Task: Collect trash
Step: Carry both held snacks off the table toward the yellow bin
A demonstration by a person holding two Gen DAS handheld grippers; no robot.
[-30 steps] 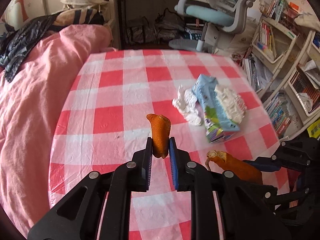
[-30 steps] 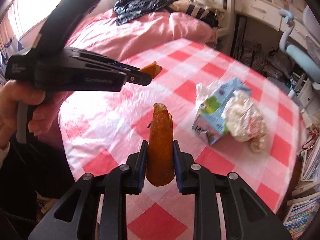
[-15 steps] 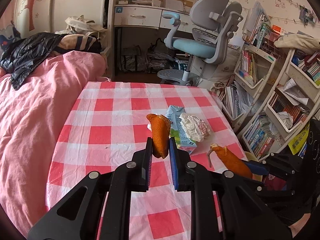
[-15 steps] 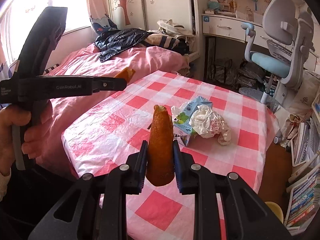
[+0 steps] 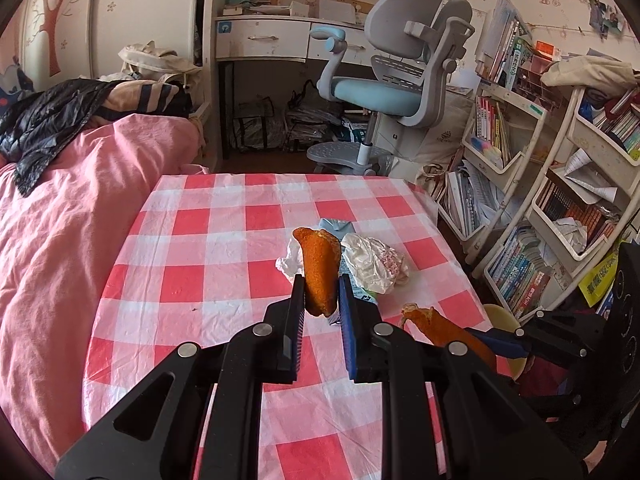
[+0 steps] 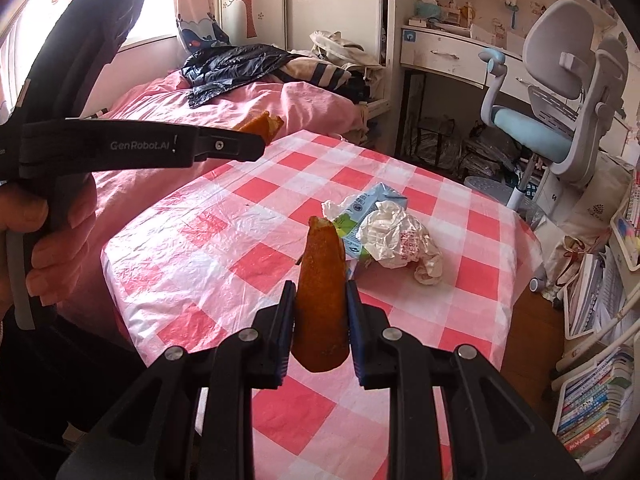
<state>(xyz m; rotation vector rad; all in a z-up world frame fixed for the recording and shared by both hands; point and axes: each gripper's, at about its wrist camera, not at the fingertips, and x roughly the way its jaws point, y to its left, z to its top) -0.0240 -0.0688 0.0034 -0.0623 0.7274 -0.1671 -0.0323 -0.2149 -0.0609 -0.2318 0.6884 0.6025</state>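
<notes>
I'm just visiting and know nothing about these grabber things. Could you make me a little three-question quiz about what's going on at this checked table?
1. True or false: both grippers are empty.
2. What lies on the tablecloth? A) cup B) milk carton with crumpled wrappers C) plate
3. What colour are the held peels?

Key: 1. False: the left gripper and the right gripper each clamp a peel piece. 2. B. 3. Orange.
</notes>
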